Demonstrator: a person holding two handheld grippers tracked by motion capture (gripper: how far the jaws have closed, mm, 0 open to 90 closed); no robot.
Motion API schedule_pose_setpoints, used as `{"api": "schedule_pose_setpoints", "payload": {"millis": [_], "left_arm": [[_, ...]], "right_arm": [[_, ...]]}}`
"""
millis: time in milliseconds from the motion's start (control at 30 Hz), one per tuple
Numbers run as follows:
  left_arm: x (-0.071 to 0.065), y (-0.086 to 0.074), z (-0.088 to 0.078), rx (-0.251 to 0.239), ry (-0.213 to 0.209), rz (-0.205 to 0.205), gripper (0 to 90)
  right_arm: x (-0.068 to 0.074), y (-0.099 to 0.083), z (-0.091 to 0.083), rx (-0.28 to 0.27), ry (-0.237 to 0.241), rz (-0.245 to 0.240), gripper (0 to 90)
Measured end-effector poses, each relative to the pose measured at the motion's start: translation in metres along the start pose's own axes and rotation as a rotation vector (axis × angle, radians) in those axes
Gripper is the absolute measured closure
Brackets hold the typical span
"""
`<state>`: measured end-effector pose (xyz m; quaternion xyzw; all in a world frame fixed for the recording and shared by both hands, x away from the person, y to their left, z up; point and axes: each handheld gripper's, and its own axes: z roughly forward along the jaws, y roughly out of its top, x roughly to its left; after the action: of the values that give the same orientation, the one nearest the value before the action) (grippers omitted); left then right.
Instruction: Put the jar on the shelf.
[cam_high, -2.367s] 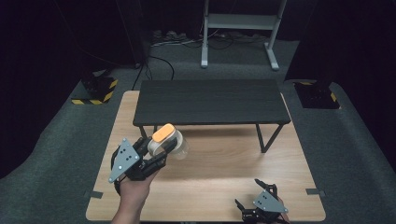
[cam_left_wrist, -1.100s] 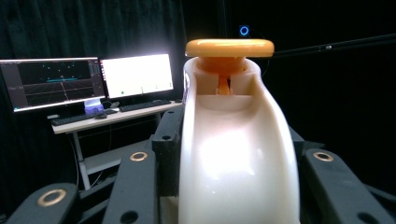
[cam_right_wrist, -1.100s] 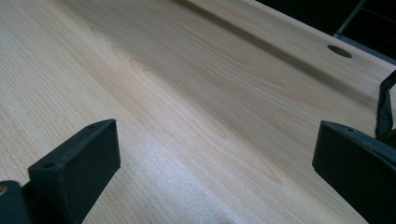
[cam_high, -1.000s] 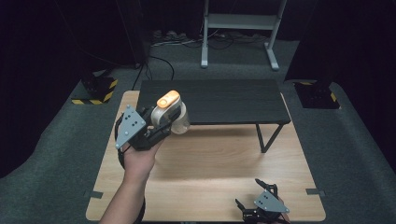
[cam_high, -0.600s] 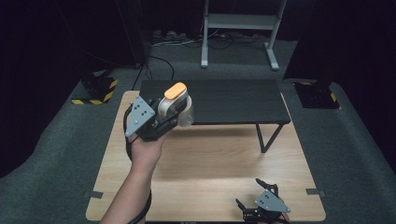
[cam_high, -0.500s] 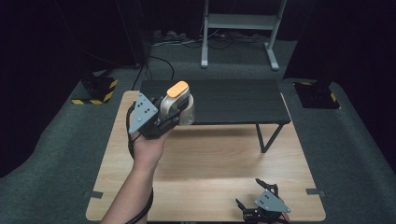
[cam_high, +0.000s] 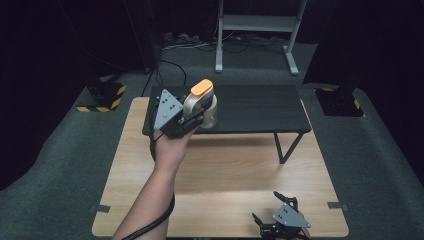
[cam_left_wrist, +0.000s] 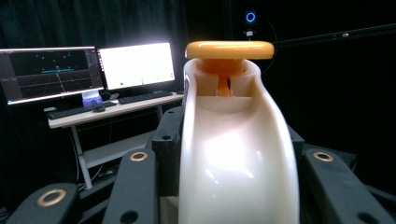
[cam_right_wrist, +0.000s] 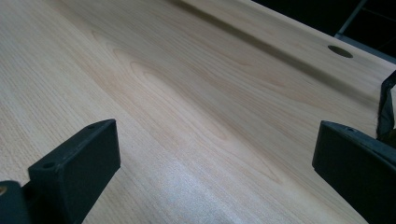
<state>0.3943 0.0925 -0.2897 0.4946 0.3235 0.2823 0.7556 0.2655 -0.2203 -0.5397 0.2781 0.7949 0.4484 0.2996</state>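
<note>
My left gripper (cam_high: 197, 116) is shut on a cream-white bottle with an orange cap (cam_high: 202, 103), held up over the left end of the black raised shelf (cam_high: 260, 107). In the left gripper view the bottle (cam_left_wrist: 236, 154) stands upright between the black jaws, its orange cap (cam_left_wrist: 229, 50) at the top. My right gripper (cam_high: 283, 212) rests at the front right of the wooden table (cam_high: 225, 175), jaws spread wide. In the right gripper view its fingers (cam_right_wrist: 74, 163) stand far apart over bare wood with nothing between them.
The black shelf stands on thin legs (cam_high: 286, 148) across the table's far side. Yellow-black striped blocks (cam_high: 105, 97) sit on the floor at the left. A white metal frame (cam_high: 255, 30) stands behind. Lit monitors (cam_left_wrist: 135, 63) on a desk appear in the left gripper view.
My left gripper has carried the bottle away from me and to the right, from above the table's left side up to the shelf's left end. The right gripper has stayed put.
</note>
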Motion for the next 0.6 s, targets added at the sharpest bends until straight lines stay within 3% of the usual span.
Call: {"api": "schedule_pose_setpoints", "payload": {"millis": [600], "left_arm": [[0.002, -0.01, 0.016, 0.016, 0.026, -0.007, 56.5]], "right_arm": [[0.0, 0.0, -0.001, -0.007, 0.006, 0.001, 0.4]]}}
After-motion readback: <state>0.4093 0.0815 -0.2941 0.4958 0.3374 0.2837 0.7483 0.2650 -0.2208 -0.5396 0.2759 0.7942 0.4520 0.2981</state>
